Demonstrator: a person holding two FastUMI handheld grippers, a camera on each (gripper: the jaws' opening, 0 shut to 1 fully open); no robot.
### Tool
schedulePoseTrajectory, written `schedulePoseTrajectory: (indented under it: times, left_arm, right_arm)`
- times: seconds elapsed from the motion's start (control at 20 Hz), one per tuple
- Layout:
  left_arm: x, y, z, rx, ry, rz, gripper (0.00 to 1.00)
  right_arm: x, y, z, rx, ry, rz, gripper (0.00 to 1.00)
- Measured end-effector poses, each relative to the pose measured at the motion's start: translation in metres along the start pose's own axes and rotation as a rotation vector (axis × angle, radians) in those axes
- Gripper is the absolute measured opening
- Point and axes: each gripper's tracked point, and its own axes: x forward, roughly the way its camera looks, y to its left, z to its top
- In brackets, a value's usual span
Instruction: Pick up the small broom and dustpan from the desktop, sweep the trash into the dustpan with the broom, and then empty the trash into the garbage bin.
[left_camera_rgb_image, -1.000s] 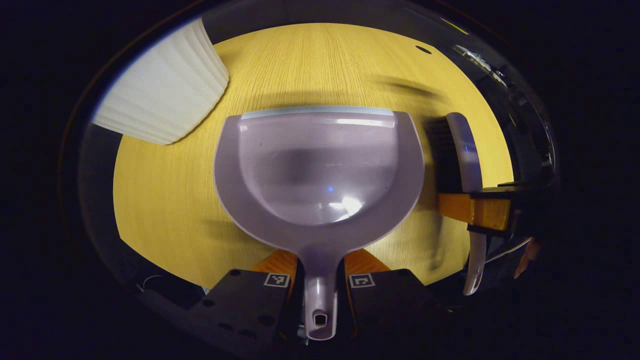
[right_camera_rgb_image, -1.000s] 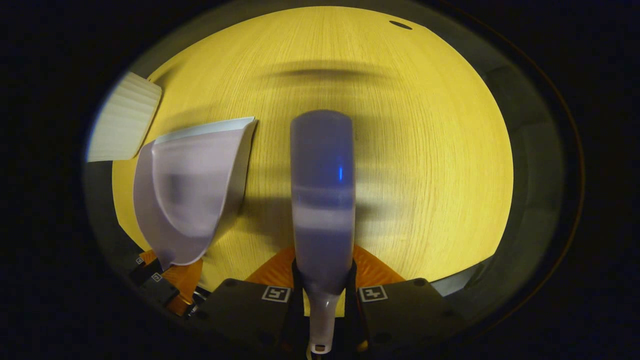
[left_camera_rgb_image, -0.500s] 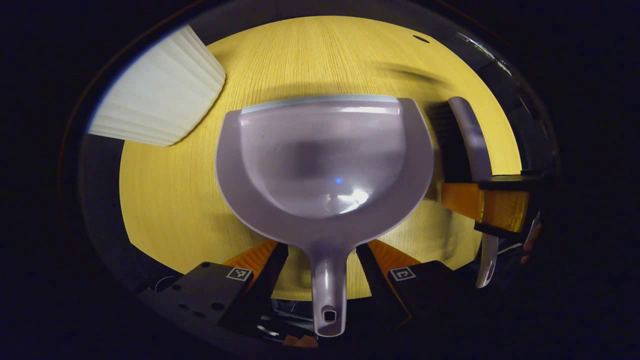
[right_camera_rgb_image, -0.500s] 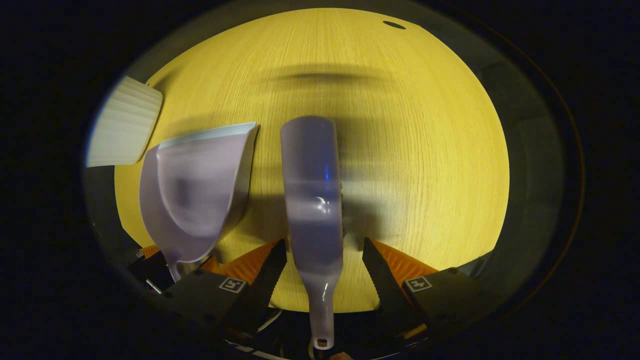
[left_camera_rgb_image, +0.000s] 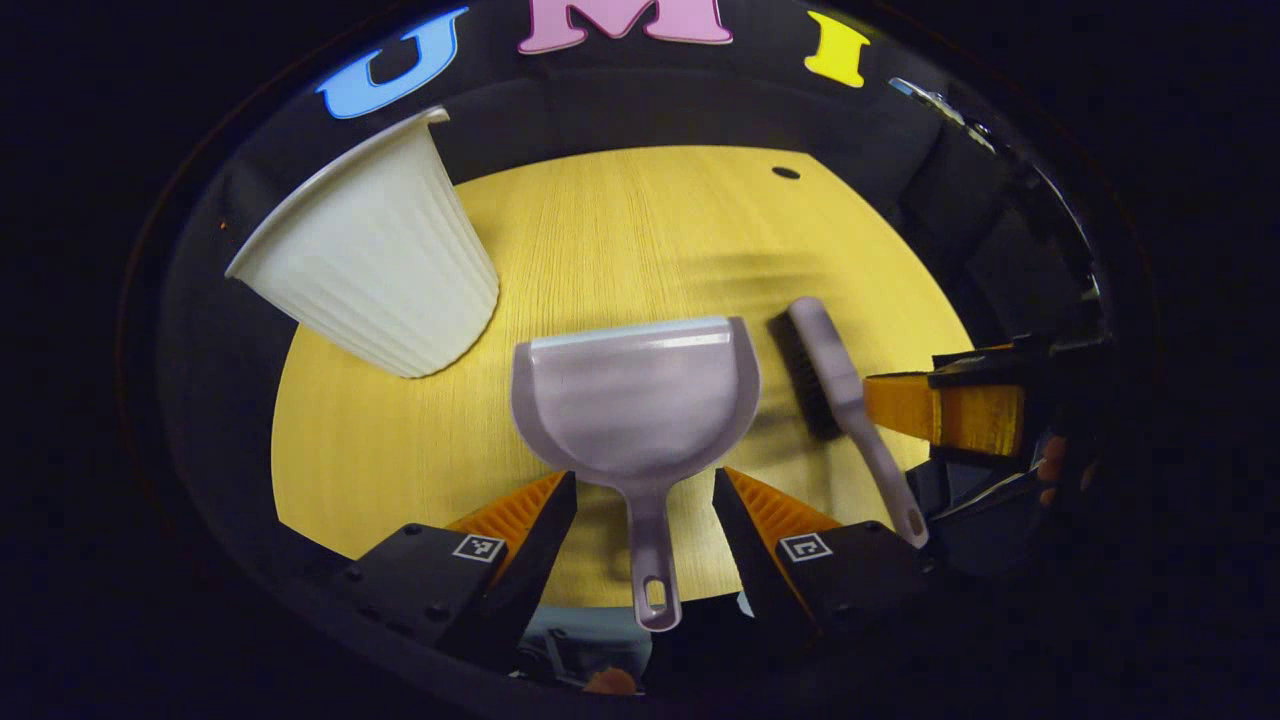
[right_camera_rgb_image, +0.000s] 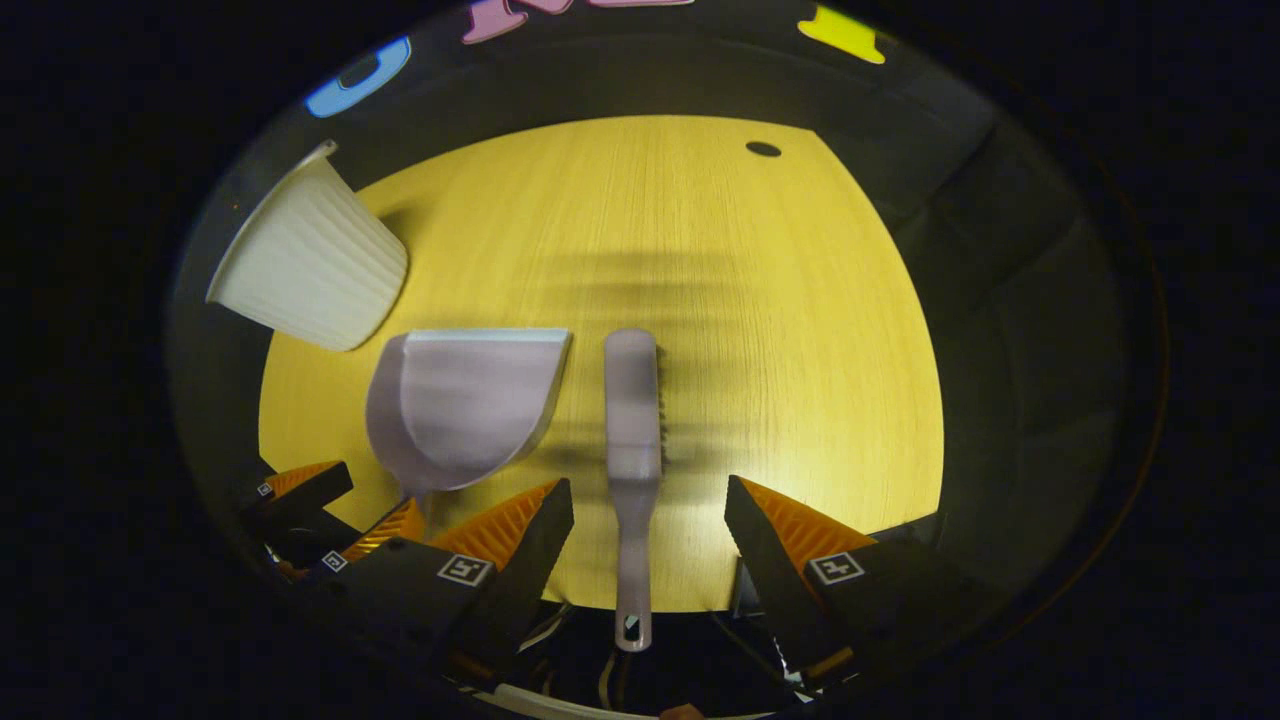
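Both claws released: left gripper (left_camera_rgb_image: 645, 495) straddles dustpan (left_camera_rgb_image: 637, 400) handle, right gripper (right_camera_rgb_image: 648, 510) straddles broom (right_camera_rgb_image: 633, 420) handle. Back straight toward 6 o'clock, avoiding nudging either; bin (left_camera_rgb_image: 370, 265) at 10 o'clock.

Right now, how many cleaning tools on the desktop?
2: dustpan lying between the open left gripper fingers; small broom beside it, between the open right gripper fingers.

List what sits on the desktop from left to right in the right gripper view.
Garbage bin → dustpan → small broom, which lies between the fingers of the open right hand-held gripper.
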Motion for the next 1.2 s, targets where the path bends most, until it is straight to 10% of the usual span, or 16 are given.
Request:
schedulePoseTrajectory:
  times: [0.4, 0.85, 1.2]
  left_arm:
    - [-0.113, 0.011, 0.038, -0.026, -0.458, -0.046, 0.82]
    - [-0.238, 0.016, 0.034, -0.059, -0.912, -0.092, 0.81]
    - [-0.309, 0.011, 0.016, -0.071, -1.069, 0.068, 0.8]
  right_arm:
    - [-0.13, -0.004, 0.032, 0.025, -0.348, 0.039, 0.98]
    - [-0.338, -0.006, 0.149, -0.006, -1.151, 0.046, 0.97]
    - [-0.385, -0.001, 0.171, -0.025, -1.317, 0.06, 0.92]
